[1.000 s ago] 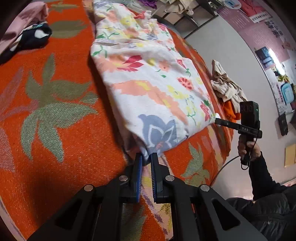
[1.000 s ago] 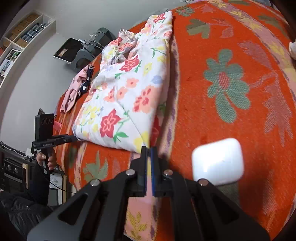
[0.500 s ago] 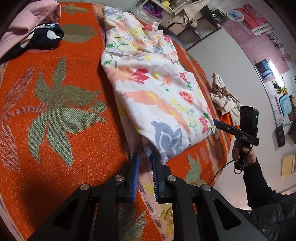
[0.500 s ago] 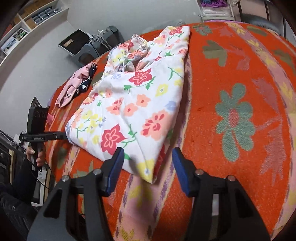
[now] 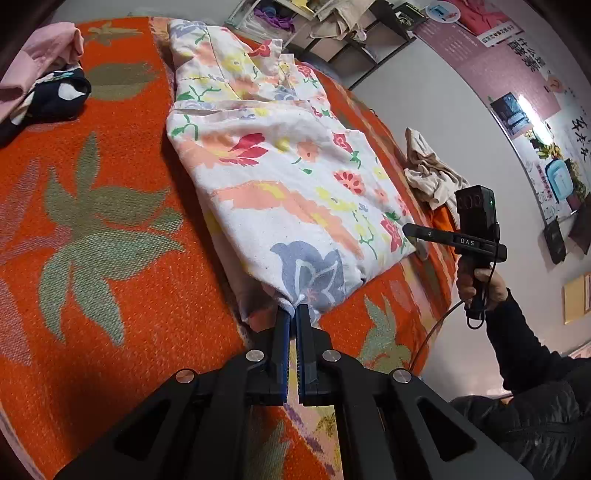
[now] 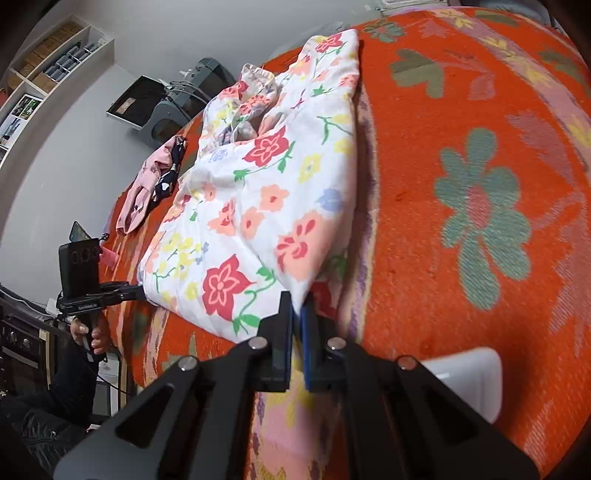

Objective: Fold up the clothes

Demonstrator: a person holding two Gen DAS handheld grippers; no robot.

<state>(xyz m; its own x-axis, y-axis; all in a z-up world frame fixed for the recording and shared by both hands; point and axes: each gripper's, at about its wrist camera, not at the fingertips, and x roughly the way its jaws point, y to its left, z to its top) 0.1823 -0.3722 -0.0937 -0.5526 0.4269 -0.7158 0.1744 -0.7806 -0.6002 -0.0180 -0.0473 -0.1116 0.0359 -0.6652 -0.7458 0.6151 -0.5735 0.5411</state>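
Note:
A white floral garment (image 5: 280,177) lies folded lengthwise on an orange flowered blanket (image 5: 92,229). My left gripper (image 5: 294,314) is shut on the garment's near left corner, by the blue flower print. My right gripper (image 6: 298,302) is shut on the garment's (image 6: 258,206) near right corner. Both corners are lifted slightly off the blanket (image 6: 461,184). Each gripper shows in the other's view, the right one (image 5: 410,229) at the hem's far end, the left one (image 6: 138,291) likewise.
A pink and navy clothes pile (image 5: 40,92) lies at the far left of the blanket. A beige cloth (image 5: 432,173) lies by the right edge. A white case (image 6: 469,380) sits near my right gripper. Shelves (image 5: 332,26) and walls surround the bed.
Both grippers opened, moved forward to the garment's near corners, then closed on them. The hem now rises slightly at both corners.

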